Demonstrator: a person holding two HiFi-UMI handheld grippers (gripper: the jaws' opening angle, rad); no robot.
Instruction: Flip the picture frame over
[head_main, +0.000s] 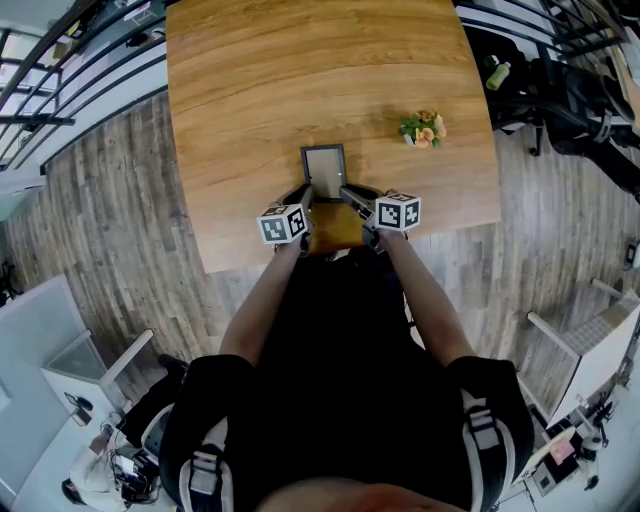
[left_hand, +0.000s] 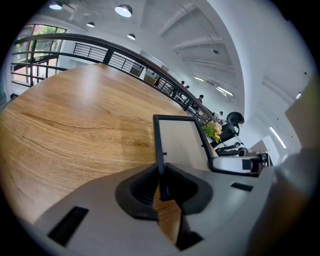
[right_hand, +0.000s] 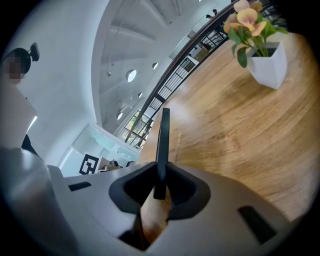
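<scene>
Grippers close in on a picture frame (head_main: 323, 170) at the near edge of a broad wooden table (head_main: 300, 80), seen from above the shoulders of a person in black. The left gripper (head_main: 303, 193) is clamped on the frame's left border near its lower corner, and its own view shows the thin dark edge (left_hand: 182, 140) pinched between the two dark pads of the left gripper (left_hand: 162, 182), with the pale panel stretching away beyond. The right gripper (head_main: 350, 193) grasps the opposite side; from its camera the frame (right_hand: 162, 140) appears edge-on, a narrow black bar rising out of the closed pads of the right gripper (right_hand: 160, 187). Whether the frame's far edge rests on the wood cannot be told. Marker cubes (head_main: 283, 224) sit on both grippers just behind the frame, at the table's near rim. A small white pot of peach-coloured flowers (head_main: 424, 130) stands on the table well apart from the frame, off to its right and a little farther from the person; it also looms at the upper right of the right gripper view (right_hand: 267, 62). Grey plank flooring (head_main: 110, 200) surrounds the table, and a dark railing (head_main: 60, 70) runs beyond its far left corner.
</scene>
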